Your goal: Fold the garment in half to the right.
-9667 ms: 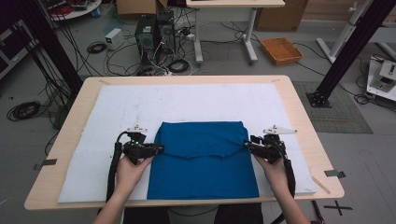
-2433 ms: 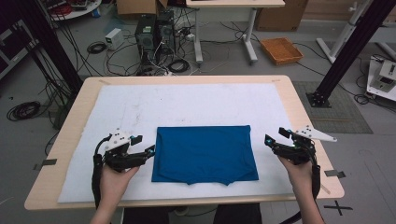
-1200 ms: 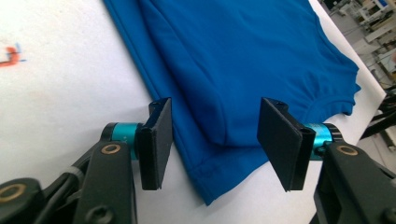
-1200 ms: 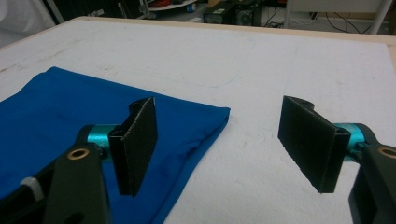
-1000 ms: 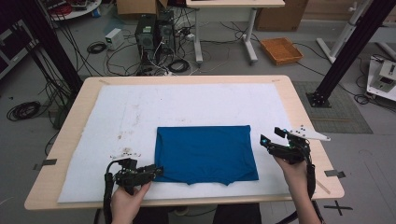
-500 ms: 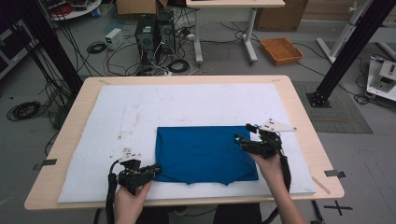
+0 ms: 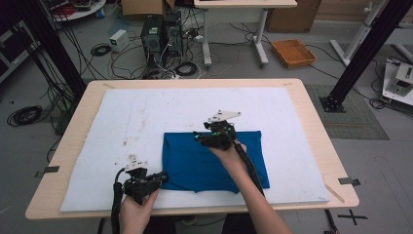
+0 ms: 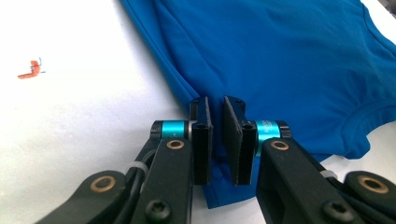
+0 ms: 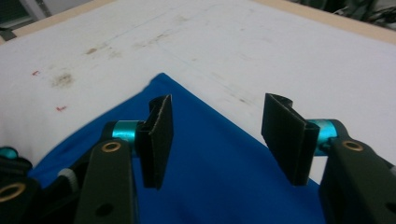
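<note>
Folded blue garment (image 7: 214,158), one piece, lying flat on the white padded sheet (image 7: 146,112) that covers the light wooden table (image 7: 311,126); it sits right of centre and toward the near edge, its long sides running left to right, with a curved hem or neckline showing along the near side. Left gripper (image 7: 158,179), held in the person's left hand (image 7: 134,207) at the near left corner of the garment: in the left gripper view (image 8: 215,135) its jaws have just been closing and now stand almost together with the corner of blue cloth pinched between the pads, the fabric edge running away to the far left beyond them. Right gripper (image 7: 202,137), held in the person's right hand (image 7: 229,153), hangs above the garment near its far edge, left of the garment's middle, pointing left, the forearm crossing the cloth from the near side. In the right gripper view (image 9: 215,135) its jaws have just been closing yet stand well apart, nothing between the pads; the far left corner of the garment lies below and ahead of them on the sheet. Sheet: faint brown stains (image 7: 130,141) left of the garment and small red marks (image 8: 31,70). Floor beyond the table: cables, a computer tower (image 7: 152,36), an orange tray (image 7: 293,52).
</note>
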{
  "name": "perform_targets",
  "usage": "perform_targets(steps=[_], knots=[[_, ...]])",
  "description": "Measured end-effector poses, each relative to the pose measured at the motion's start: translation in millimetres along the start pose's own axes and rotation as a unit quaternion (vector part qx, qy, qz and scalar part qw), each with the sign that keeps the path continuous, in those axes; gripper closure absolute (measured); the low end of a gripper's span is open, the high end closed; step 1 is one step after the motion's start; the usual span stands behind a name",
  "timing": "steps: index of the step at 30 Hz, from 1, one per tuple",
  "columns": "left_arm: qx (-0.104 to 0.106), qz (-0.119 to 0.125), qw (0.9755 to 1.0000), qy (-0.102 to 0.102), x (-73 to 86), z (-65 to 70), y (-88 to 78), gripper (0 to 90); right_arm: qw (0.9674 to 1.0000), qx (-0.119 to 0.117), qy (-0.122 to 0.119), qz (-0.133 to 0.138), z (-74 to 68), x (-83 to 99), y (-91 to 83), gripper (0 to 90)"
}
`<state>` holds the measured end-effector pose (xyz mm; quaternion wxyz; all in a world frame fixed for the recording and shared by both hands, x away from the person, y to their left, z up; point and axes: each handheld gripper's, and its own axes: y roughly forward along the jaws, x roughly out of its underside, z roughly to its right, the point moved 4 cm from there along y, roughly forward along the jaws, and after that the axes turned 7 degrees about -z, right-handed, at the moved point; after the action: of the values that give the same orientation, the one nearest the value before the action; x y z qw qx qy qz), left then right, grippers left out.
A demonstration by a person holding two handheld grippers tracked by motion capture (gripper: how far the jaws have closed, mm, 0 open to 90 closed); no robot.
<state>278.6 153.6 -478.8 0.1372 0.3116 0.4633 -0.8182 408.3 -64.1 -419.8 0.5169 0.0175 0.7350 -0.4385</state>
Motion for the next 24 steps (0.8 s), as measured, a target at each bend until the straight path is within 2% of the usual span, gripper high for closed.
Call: perform_targets(steps=[3, 8, 12, 16, 18, 21, 24], knots=[[-0.001, -0.001, 1.0000, 0.001, 0.2, -0.2, -0.1, 81.3, 0.9998, -0.017, 0.009, -0.006, -7.3, -10.0, 22.1, 48.5], [0.002, 0.001, 1.0000, 0.001, 0.5, -0.8, -0.2, 81.2, 0.9986, -0.034, 0.023, -0.033, -18.5, -23.2, 59.4, 55.0], [0.001, 0.005, 1.0000, 0.001, 1.5, -0.2, -0.1, 80.9, 0.9969, -0.043, 0.014, -0.064, -26.6, -32.5, 87.6, 63.1], [0.003, 0.006, 1.0000, 0.002, 1.7, -0.7, -0.2, 80.7, 0.9961, -0.042, 0.013, -0.076, -32.7, -40.6, 106.9, 66.6], [0.004, 0.006, 1.0000, 0.001, 1.9, -0.7, -0.3, 80.6, 0.9957, -0.038, 0.002, -0.084, -37.8, -43.9, 114.2, 68.4], [0.005, 0.005, 1.0000, 0.001, 2.0, -1.0, -0.4, 80.5, 0.9946, -0.018, -0.018, -0.101, -43.5, -46.0, 123.6, 71.5], [0.005, 0.006, 1.0000, 0.001, 2.2, -1.0, -0.3, 80.4, 0.9930, -0.007, -0.022, -0.116, -48.7, -45.9, 131.1, 72.8]])
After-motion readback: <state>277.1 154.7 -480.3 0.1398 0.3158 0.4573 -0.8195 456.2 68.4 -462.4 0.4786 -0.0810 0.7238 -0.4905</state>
